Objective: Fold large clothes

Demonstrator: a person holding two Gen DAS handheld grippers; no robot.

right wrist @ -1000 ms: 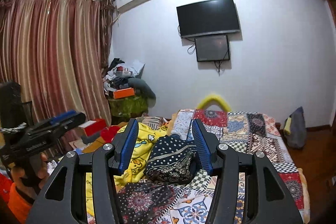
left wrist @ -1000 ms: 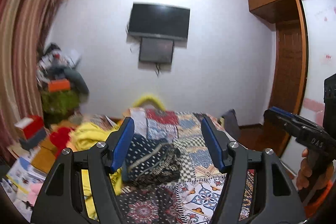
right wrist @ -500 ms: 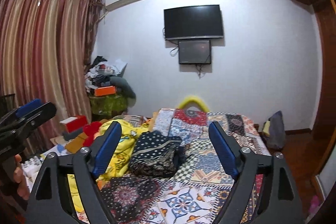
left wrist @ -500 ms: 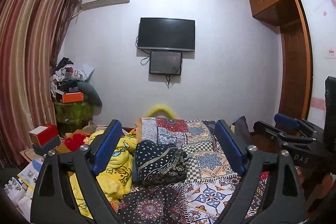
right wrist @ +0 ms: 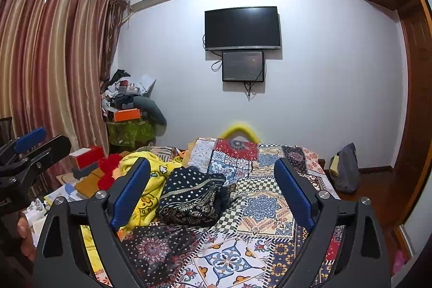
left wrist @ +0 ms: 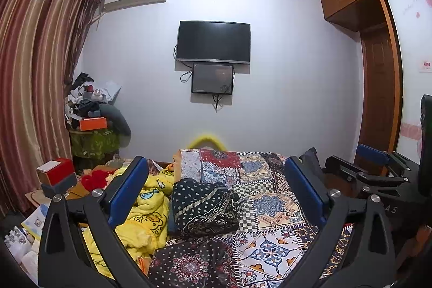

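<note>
**A:** Clothes-wise, where was the dark dotted garment (left wrist: 205,204)?

**B:** On the patchwork bedspread (left wrist: 272,207), bunched in a rough bundle with rumpled edges, touching the yellow blanket (left wrist: 145,209) at its left. It could have been a loose fold or a heap waiting to be spread; I couldn't tell which.

**A:** And the tools?

**B:** Left gripper (left wrist: 216,196) and right gripper (right wrist: 213,193) were both spread wide, holding nothing, above the near end of the bed.

**A:** Room to work?

**B:** Bare bedspread lay right of the bundle; clutter crowded the left side.
</note>
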